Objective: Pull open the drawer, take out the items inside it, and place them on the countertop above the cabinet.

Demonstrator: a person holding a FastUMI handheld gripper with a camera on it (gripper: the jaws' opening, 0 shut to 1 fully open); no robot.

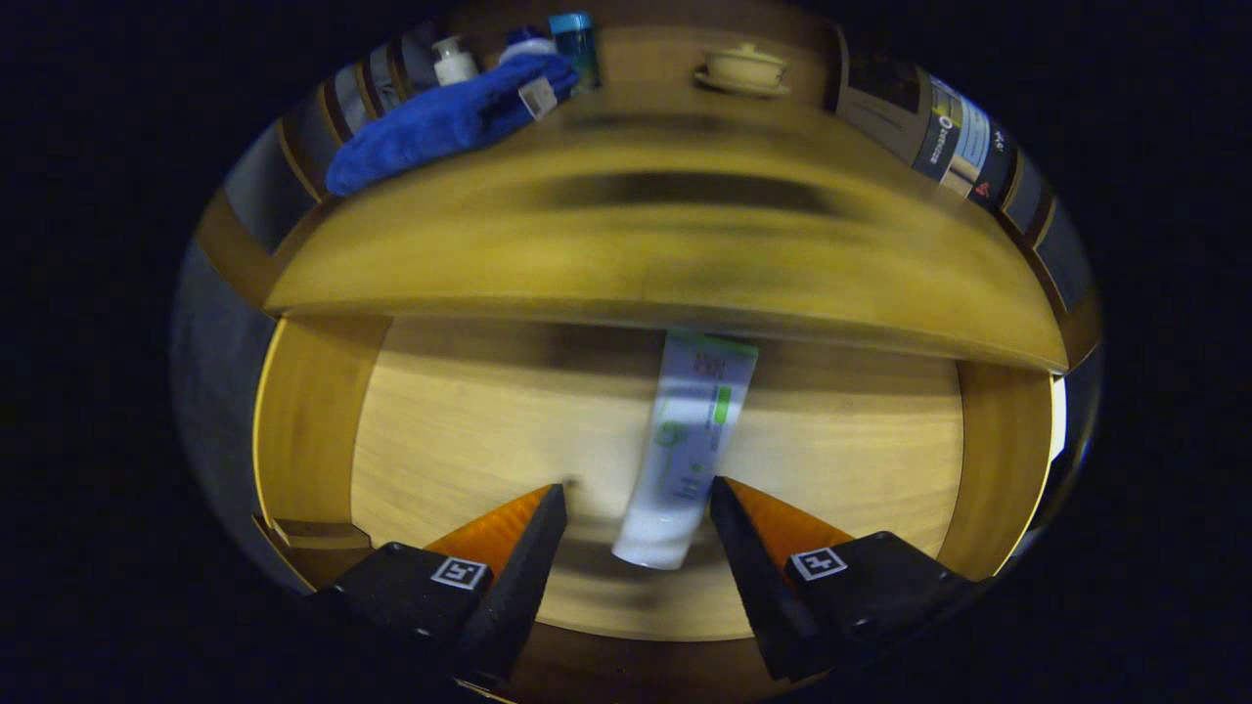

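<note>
The wooden drawer [313, 430] stands pulled open below the cabinet's countertop [646, 254]. A white tube with green print [690, 440] lies on the drawer's floor, its cap end toward me. My gripper [638, 494] hangs open over the drawer, and the tube's lower end lies between the two fingertips, closer to the right finger [748, 548]. Neither finger visibly presses on it. On the countertop's far left lies a blue towel [440, 117].
Behind the towel stand a small white bottle [454, 61] and a blue-capped container [575, 39]. A cream lidded bowl on a saucer [743, 70] sits at the back middle of the countertop. The drawer's side walls rise left and right of the fingers.
</note>
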